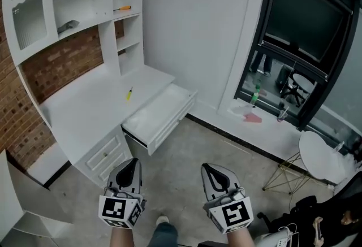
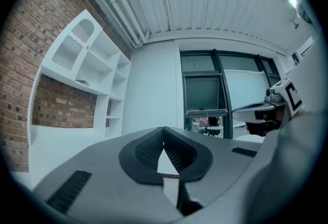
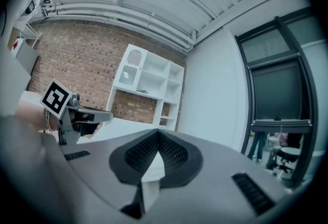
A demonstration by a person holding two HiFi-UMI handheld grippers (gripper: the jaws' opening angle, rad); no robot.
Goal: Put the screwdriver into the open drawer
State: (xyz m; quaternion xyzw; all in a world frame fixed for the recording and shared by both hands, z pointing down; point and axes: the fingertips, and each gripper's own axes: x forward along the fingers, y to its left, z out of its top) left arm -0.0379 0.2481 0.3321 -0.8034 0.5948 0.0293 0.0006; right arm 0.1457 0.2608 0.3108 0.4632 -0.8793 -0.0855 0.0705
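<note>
1. The screwdriver (image 1: 129,93) is small and slim, with a yellow handle and a short dark tip.
2. It lies flat on the white desk (image 1: 85,107), just behind the pulled-out drawer (image 1: 161,113) and outside it.
3. The left gripper (image 1: 131,163) has its jaws pressed together with nothing between them.
4. The right gripper (image 1: 210,169) is likewise closed and empty.
5. Both grippers are held level, well short of the desk.
6. An orange-handled tool (image 1: 123,8) rests on an upper shelf (image 1: 85,18).

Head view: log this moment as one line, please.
yellow screwdriver: on desk, untouched | drawer: open | left gripper: shut, empty | right gripper: shut, empty
</note>
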